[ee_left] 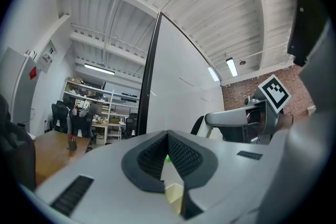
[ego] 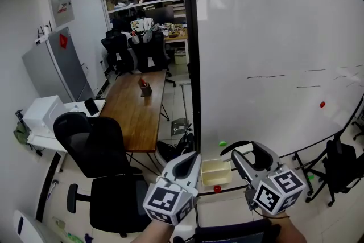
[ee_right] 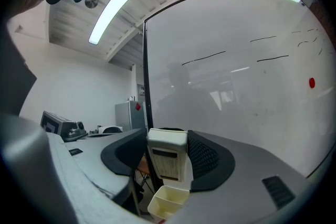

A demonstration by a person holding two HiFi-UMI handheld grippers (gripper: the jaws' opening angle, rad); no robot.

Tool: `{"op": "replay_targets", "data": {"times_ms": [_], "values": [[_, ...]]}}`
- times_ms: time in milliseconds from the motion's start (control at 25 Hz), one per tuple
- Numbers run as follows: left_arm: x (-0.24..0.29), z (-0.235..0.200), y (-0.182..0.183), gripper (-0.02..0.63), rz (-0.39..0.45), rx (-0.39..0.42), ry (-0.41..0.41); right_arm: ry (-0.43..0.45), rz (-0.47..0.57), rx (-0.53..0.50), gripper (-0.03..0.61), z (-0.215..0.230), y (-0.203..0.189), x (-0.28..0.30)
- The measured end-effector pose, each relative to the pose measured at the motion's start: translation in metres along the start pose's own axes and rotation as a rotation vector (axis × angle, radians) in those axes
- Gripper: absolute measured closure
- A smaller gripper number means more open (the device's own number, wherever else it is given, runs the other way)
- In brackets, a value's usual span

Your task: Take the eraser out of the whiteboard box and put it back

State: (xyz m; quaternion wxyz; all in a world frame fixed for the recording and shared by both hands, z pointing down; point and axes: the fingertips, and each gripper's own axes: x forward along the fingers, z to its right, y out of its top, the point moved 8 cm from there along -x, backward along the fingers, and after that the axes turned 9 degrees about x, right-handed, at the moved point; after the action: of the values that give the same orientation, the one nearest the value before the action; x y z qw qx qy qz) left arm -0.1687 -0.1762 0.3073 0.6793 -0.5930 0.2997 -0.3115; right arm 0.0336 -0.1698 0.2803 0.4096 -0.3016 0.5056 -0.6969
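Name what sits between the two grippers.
The cream box lies between the left gripper and the right gripper, which holds the eraser; the head view shows it.

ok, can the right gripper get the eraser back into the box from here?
Probably yes. The right gripper grips the eraser just above the open-topped box. Nothing lies between them, and the left gripper sits beside the box, not over it.
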Motion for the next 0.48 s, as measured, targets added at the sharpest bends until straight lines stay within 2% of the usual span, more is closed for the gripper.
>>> {"op": "replay_targets", "data": {"times_ms": [320,480], "values": [[0.0026,0.0044,0.0005,0.606,-0.010,0.013,-0.005,0.014,0.006,-0.002,0.314,0.0014,0.0050,-0.0030],[0.0008,0.0044,0.0006,0.606,-0.010,-0.008,-0.002,0.016,0.003,0.001,0.314,0.0009,0.0046,-0.0051]]}}
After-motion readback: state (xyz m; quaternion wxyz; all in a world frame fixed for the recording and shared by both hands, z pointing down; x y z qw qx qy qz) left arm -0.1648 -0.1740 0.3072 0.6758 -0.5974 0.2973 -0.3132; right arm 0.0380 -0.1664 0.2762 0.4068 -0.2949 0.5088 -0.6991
